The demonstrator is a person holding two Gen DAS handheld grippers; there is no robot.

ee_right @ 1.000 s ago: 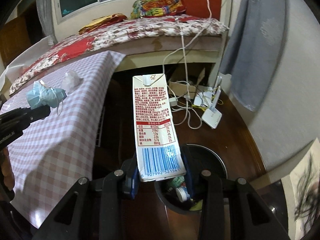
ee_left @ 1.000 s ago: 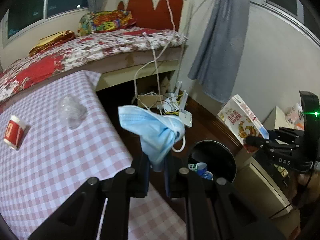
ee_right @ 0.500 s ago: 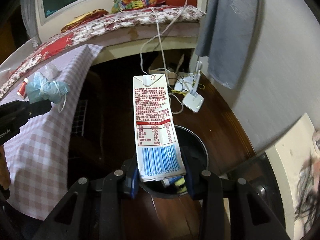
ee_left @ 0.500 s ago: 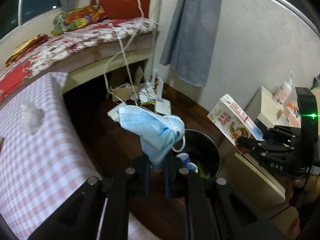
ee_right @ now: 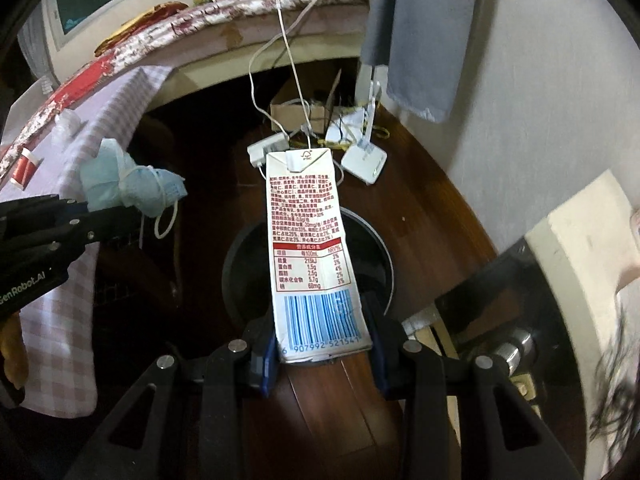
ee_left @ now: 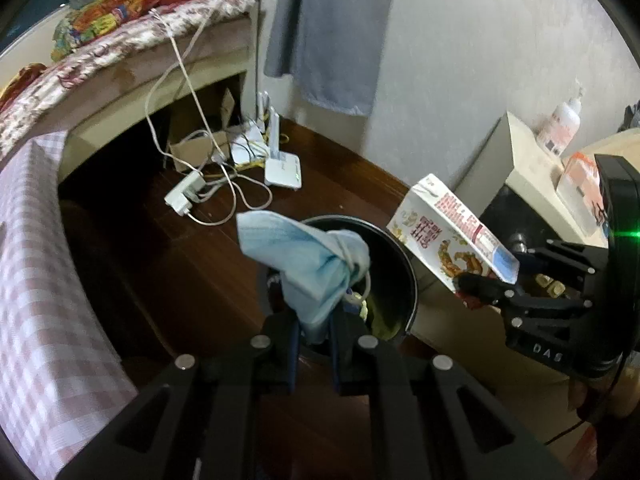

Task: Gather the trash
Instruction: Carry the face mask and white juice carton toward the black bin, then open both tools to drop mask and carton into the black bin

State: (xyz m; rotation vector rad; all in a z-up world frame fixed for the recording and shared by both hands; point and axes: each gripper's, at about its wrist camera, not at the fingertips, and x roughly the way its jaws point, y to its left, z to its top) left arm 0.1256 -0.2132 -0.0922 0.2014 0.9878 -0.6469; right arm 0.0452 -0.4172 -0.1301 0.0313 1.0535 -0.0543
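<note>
The right hand-held gripper [ee_right: 322, 354] clamps a tall white printed drink carton [ee_right: 312, 248] by its barcode end, long axis running up-frame over the round black bin [ee_right: 384, 256]; the left hand-held gripper [ee_left: 312, 338] pinches a crumpled blue face mask [ee_left: 308, 260].

On the carton [ee_right: 316, 256] you can read a barcode number, "6 907992 521541" (first digit partly hidden), and a nutrition table with "215kJ", "1.5g", "2.5g", "5.7g", "68mg" beside small Chinese print too fine to read. The left gripper [ee_right: 108, 216] body shows "GenRobot.AI" (first letter cut off). The right gripper [ee_left: 476, 284] body shows "DAS".
</note>
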